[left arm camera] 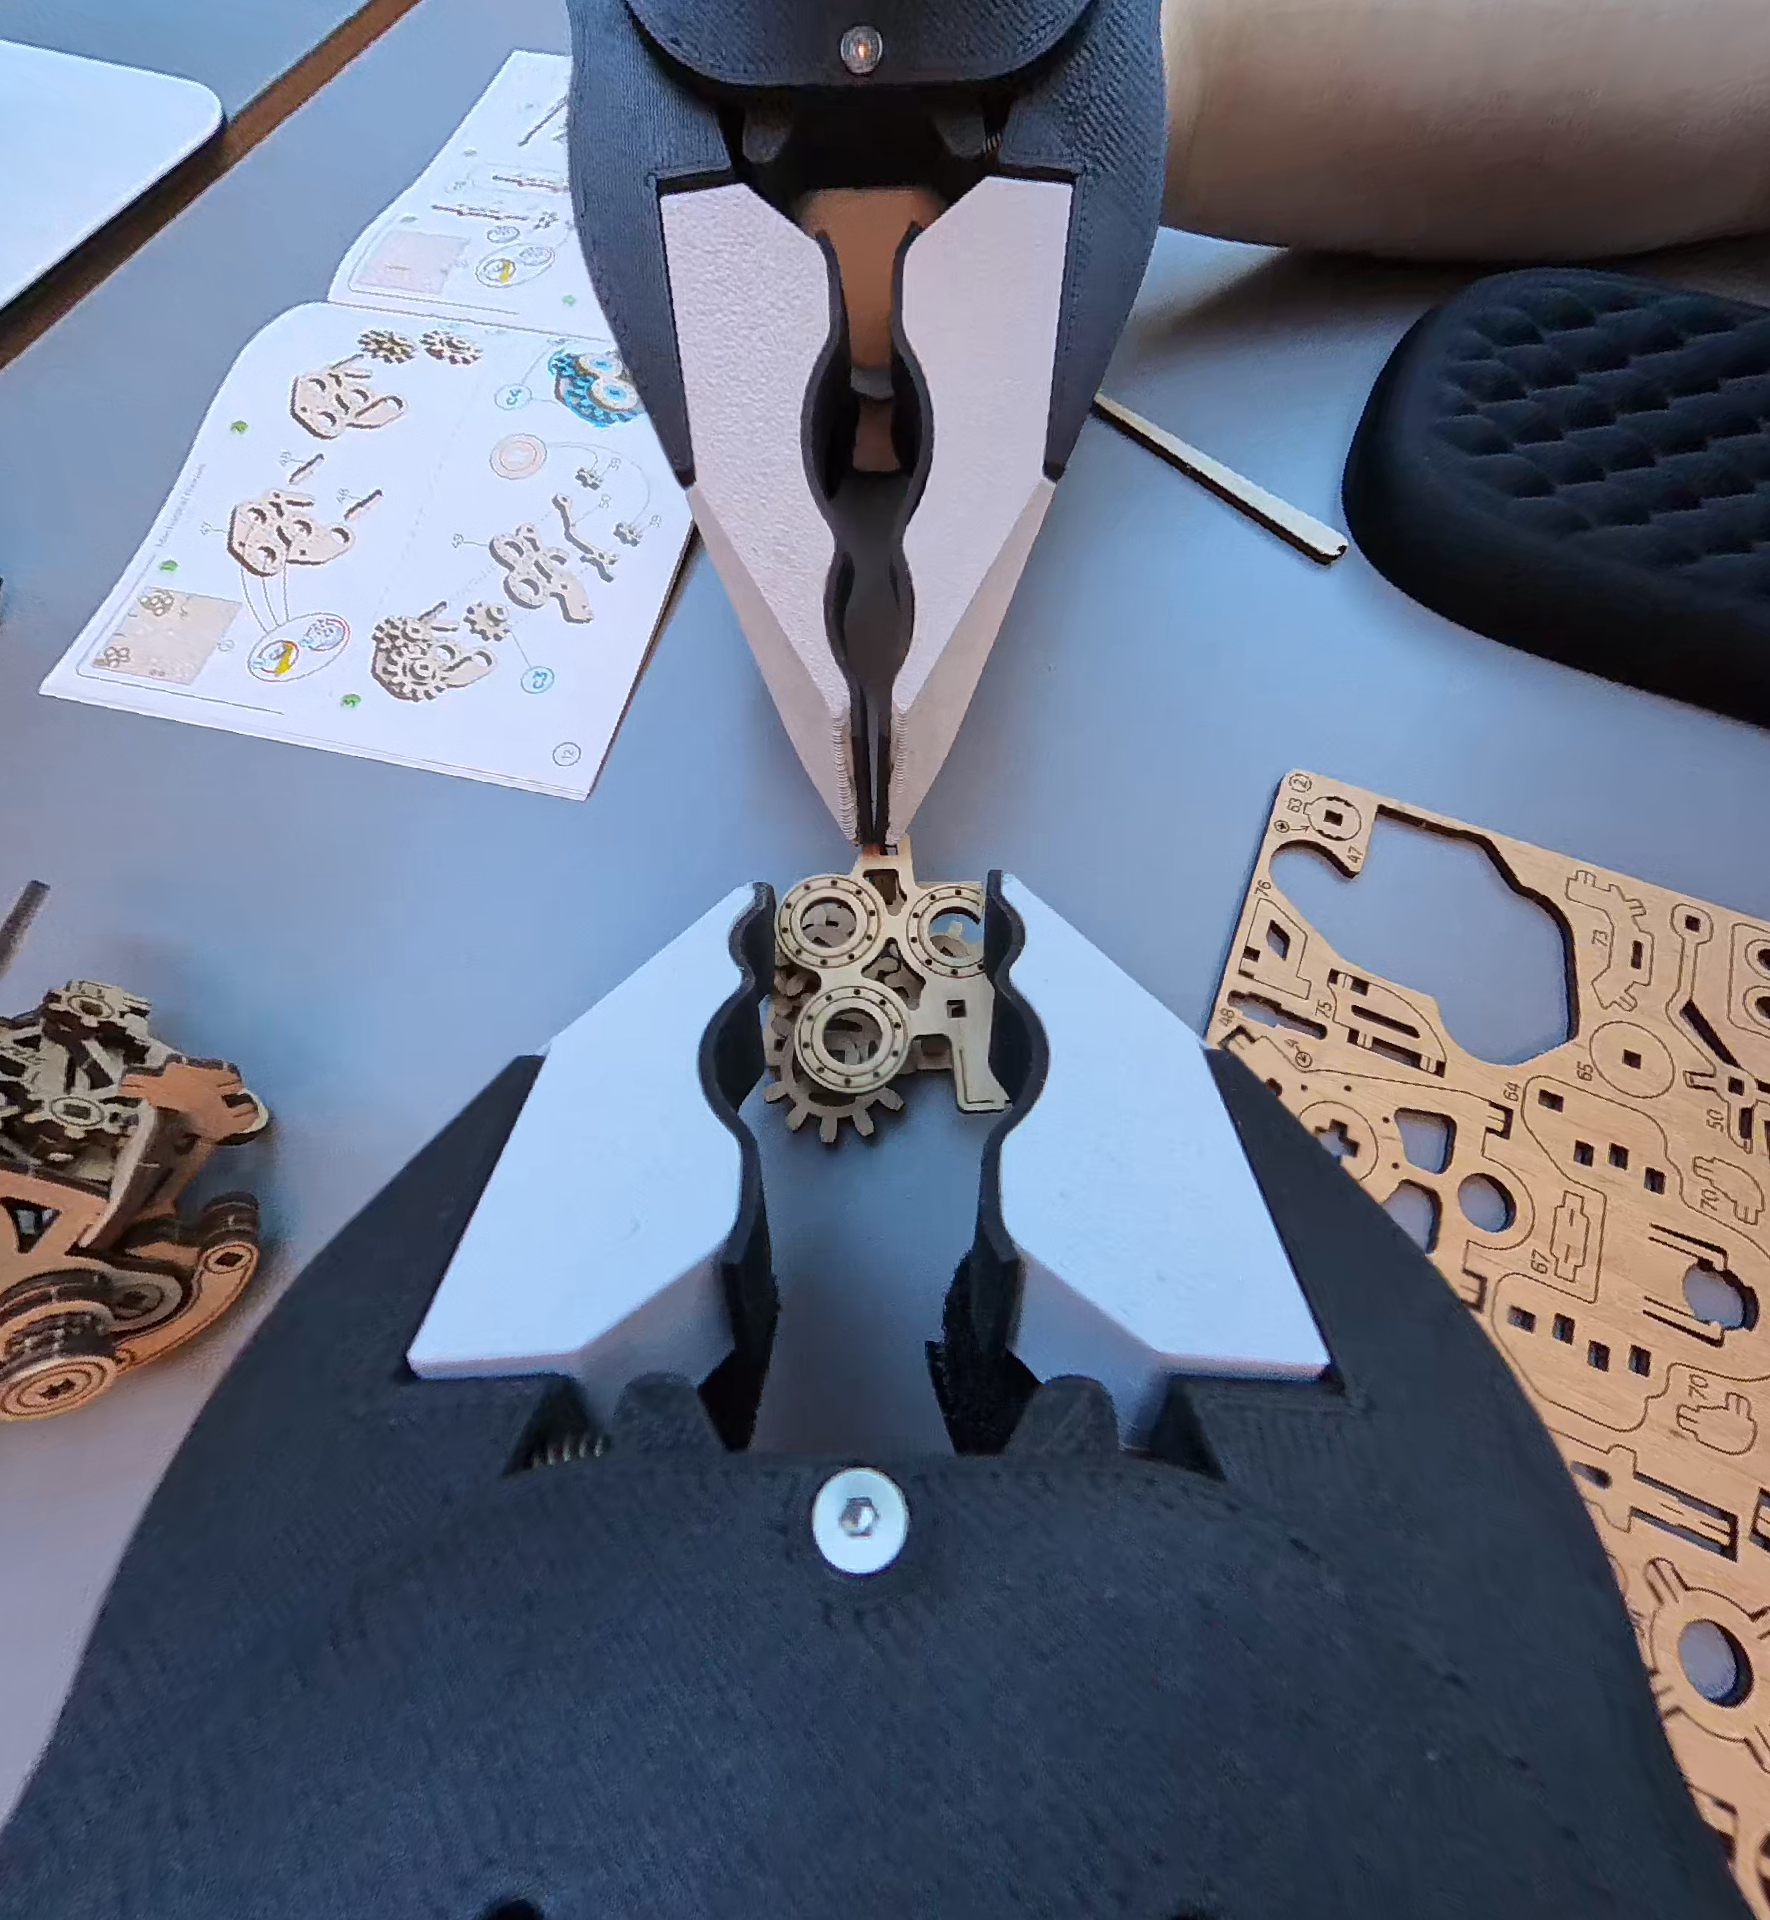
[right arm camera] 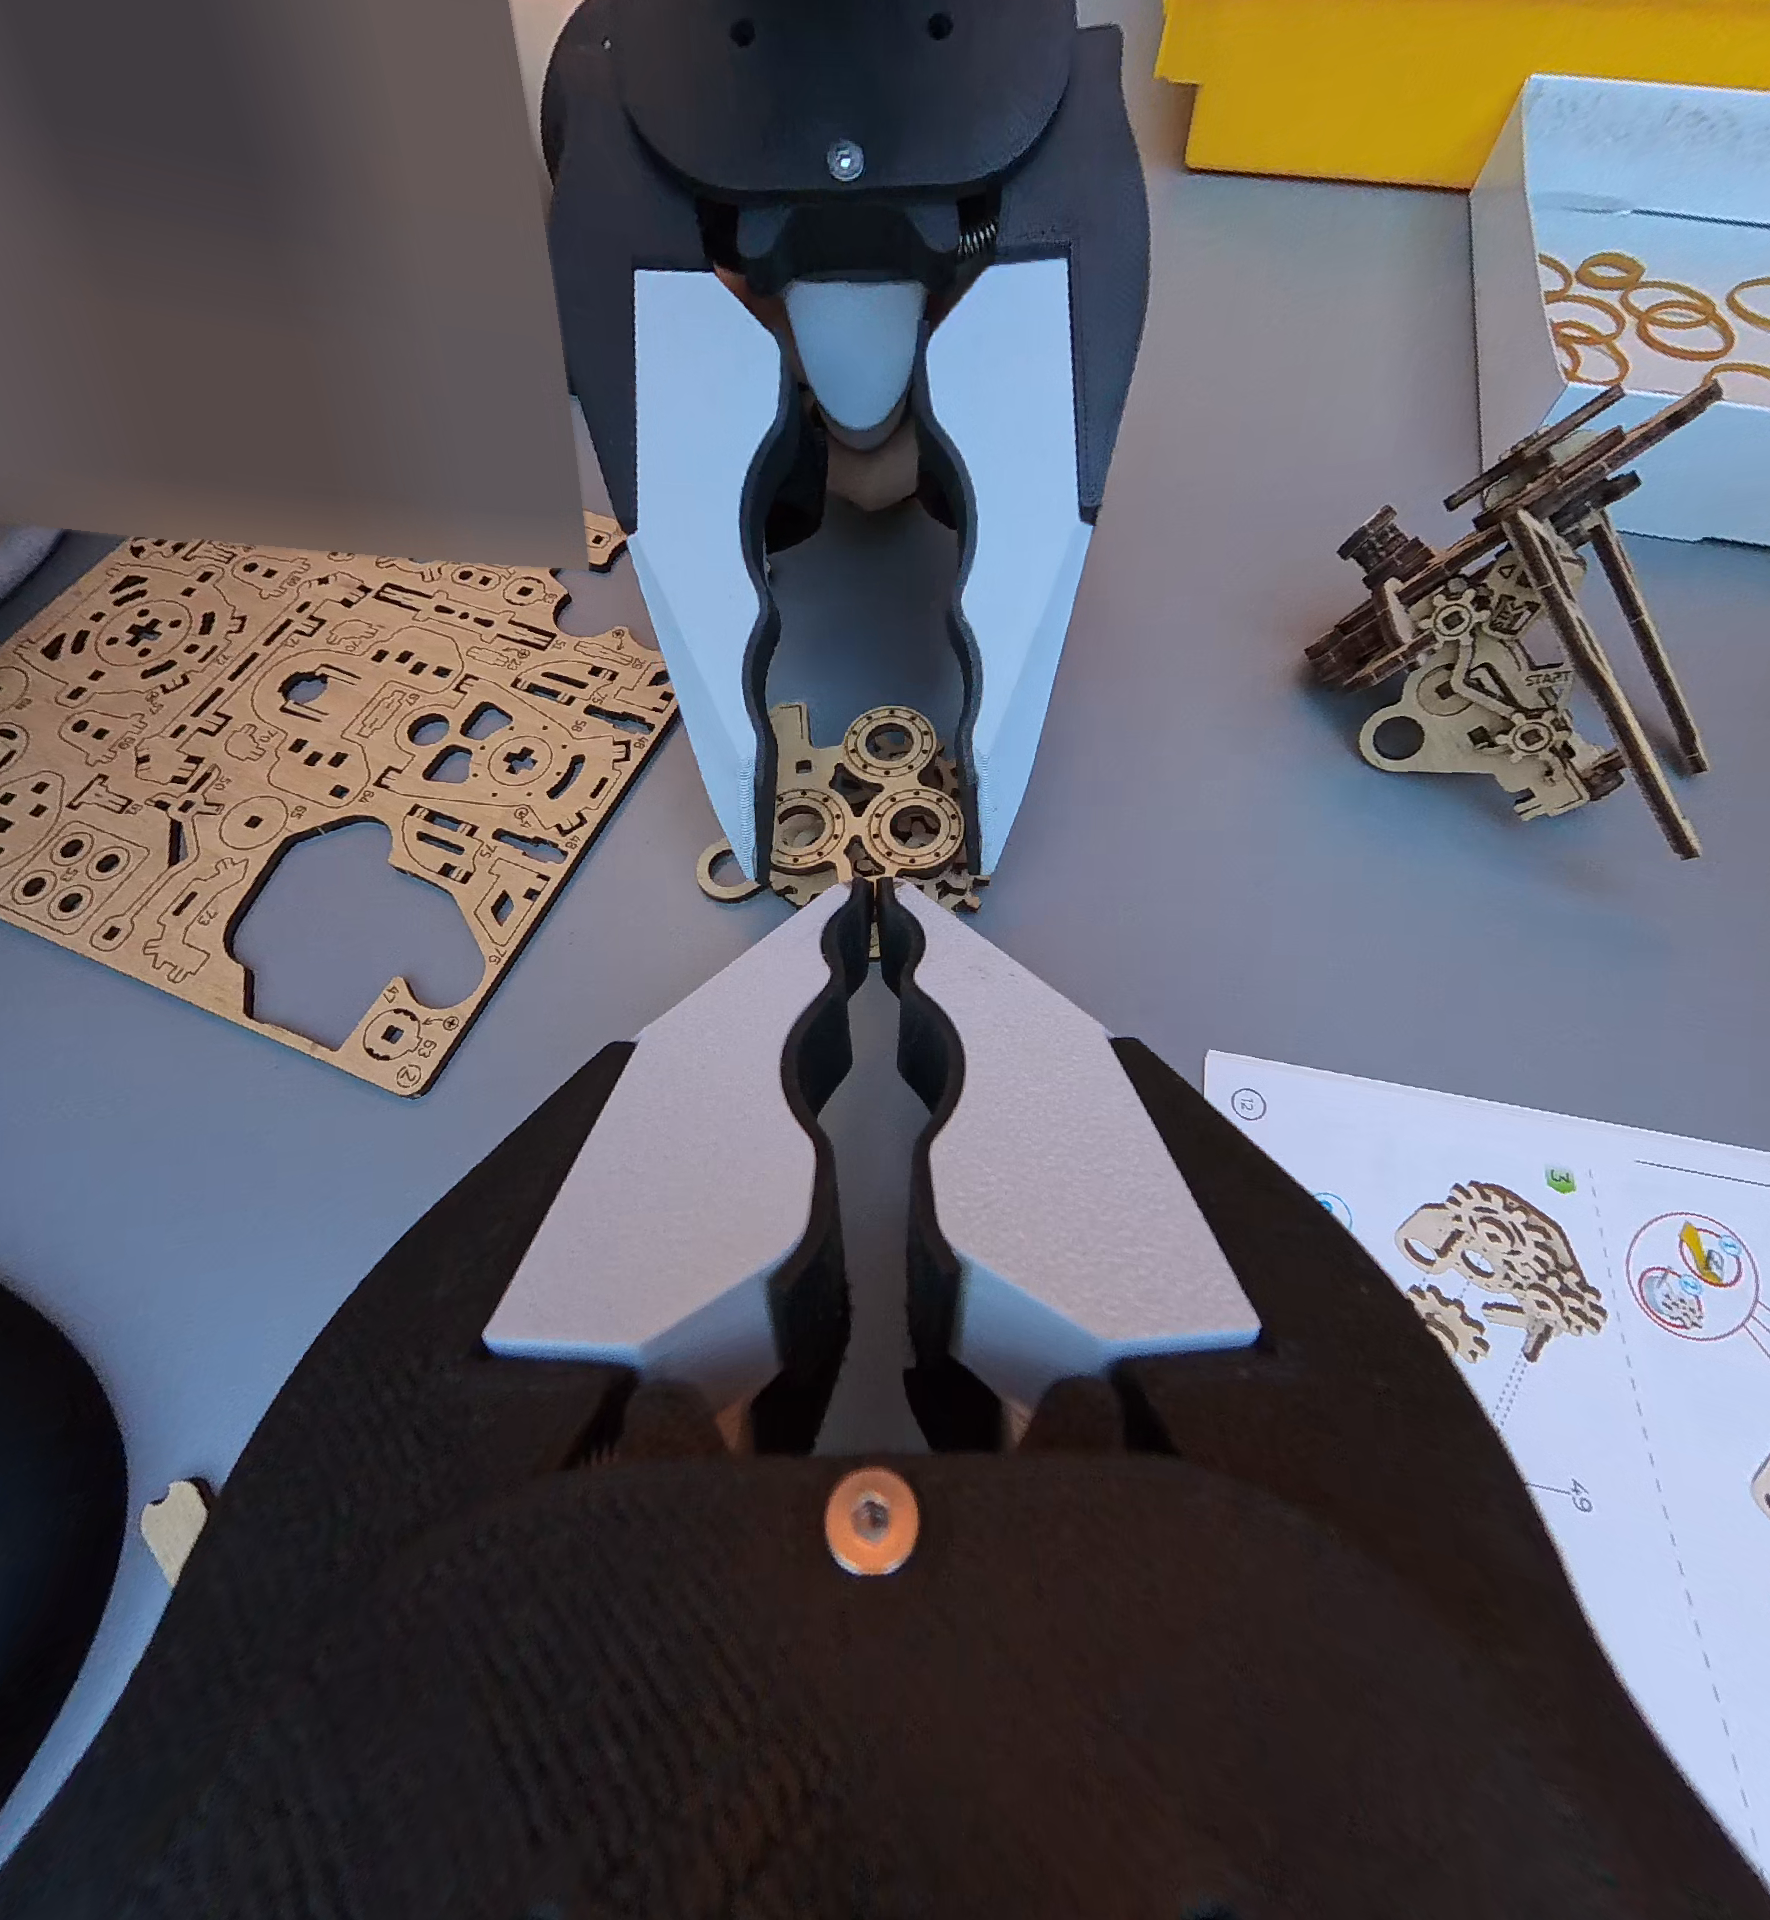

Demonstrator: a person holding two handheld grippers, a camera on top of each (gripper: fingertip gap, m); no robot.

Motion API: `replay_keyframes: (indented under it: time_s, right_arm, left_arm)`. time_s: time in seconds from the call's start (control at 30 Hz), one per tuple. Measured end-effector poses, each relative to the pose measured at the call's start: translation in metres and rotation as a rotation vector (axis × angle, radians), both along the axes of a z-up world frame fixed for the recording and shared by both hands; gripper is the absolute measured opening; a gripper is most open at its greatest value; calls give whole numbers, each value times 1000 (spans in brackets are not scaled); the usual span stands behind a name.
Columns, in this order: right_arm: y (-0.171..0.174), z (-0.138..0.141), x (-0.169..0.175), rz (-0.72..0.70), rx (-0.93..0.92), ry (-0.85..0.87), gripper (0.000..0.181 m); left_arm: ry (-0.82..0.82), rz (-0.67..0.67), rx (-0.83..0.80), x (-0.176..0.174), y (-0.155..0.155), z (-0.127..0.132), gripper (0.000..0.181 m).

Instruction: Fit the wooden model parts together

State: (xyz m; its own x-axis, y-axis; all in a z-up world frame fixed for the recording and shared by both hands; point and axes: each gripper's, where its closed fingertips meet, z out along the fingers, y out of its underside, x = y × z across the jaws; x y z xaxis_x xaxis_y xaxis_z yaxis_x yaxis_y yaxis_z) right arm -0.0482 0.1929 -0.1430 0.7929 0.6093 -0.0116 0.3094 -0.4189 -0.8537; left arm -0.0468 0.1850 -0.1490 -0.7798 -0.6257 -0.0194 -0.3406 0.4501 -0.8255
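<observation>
On the grey worktop (left arm camera: pixel 1120 675) the gear assembly (left arm camera: pixel 886 1003) sits between the spread jaws of the left gripper (left arm camera: pixel 876 977), while the right gripper (left arm camera: pixel 873 836), facing it, apparently pinches a small tab at the assembly's far edge.

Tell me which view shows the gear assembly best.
Left wrist view: the gear assembly faces the camera between the open left tool's fingers, rings and teeth clear. In the right wrist view it lies farther off, its near edge hidden by the shut right tool.
</observation>
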Motion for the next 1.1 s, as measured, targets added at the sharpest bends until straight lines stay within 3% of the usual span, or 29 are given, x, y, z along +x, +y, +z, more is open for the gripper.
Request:
replay_keyframes:
  time_s: [0.4, 0.67, 1.1]
  right_arm:
    - [-8, 6, 7, 24, 17, 37, 7]
    - [-6, -20, 2, 43, -97, -92, 9]
    - [-1, -21, 0, 40, -111, -81, 7]
  left_arm:
    - [23, -4, -27, -1, 1, 0, 38]
    - [54, -11, -36, 0, 1, 0, 38]
    - [68, -17, -30, 0, 3, 0, 38]
